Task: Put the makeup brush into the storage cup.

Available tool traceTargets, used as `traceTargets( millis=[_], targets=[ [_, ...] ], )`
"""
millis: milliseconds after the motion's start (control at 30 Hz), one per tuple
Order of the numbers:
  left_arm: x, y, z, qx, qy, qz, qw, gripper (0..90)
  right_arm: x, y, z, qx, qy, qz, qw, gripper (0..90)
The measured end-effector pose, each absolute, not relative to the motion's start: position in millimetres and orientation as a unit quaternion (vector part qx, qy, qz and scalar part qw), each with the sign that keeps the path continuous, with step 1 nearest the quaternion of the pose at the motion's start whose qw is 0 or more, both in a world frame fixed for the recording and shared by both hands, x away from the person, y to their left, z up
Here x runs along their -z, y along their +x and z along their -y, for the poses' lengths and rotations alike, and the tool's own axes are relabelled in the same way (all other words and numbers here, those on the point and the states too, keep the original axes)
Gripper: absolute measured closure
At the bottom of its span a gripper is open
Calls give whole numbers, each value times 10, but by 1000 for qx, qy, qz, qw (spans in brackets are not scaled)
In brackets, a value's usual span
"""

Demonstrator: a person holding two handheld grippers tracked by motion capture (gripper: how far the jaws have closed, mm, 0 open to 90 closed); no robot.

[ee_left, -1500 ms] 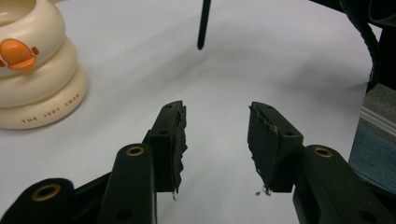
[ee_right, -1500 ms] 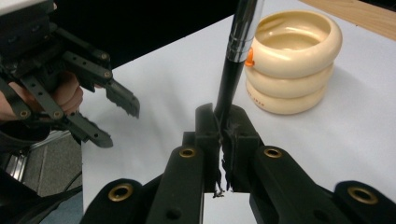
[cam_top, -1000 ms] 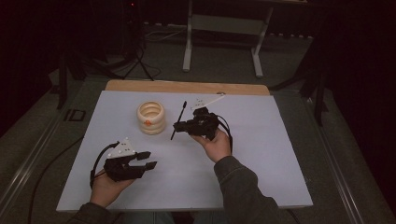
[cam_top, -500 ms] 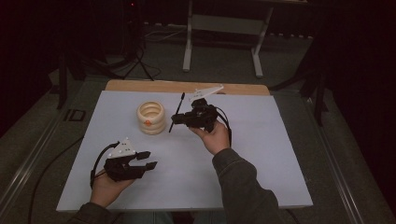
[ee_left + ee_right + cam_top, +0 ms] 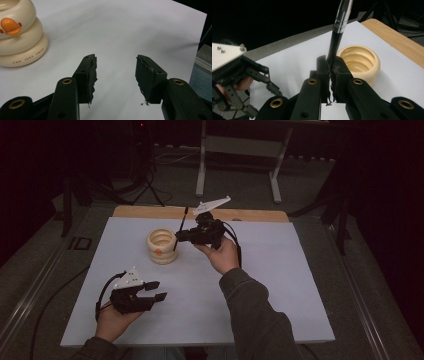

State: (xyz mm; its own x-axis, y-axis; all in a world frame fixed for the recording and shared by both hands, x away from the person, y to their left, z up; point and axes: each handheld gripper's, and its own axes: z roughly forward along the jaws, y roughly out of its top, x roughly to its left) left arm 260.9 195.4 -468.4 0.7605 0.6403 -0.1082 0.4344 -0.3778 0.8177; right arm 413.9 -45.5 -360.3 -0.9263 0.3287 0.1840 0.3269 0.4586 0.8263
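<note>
Your right gripper point(image 5: 176, 236) is clenched on the brush's point(image 5: 336, 37) thin stiff handle – light, slick ferrule, so keep the grip low – left gripper point(image 5: 115, 72) gapes empty at lower left.

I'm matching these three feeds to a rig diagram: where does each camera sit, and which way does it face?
High view: above the person's side, facing forward and down on the white table; both forearms, hands, grippers show.
Left gripper view: rides the left gripper, looking along its parted jaws at the table.
Right gripper view: rides the right gripper, clamping a black brush.
All three share the cream ringed holder.
</note>
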Motion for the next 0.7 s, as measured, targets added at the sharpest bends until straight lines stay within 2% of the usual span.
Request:
traceTargets(
  millis=[700],
  targets=[
    [4675,2615,-1966,-118,822,-324,453,499,3368,4415,51,-485,192,-853,10,854]
  ],
)
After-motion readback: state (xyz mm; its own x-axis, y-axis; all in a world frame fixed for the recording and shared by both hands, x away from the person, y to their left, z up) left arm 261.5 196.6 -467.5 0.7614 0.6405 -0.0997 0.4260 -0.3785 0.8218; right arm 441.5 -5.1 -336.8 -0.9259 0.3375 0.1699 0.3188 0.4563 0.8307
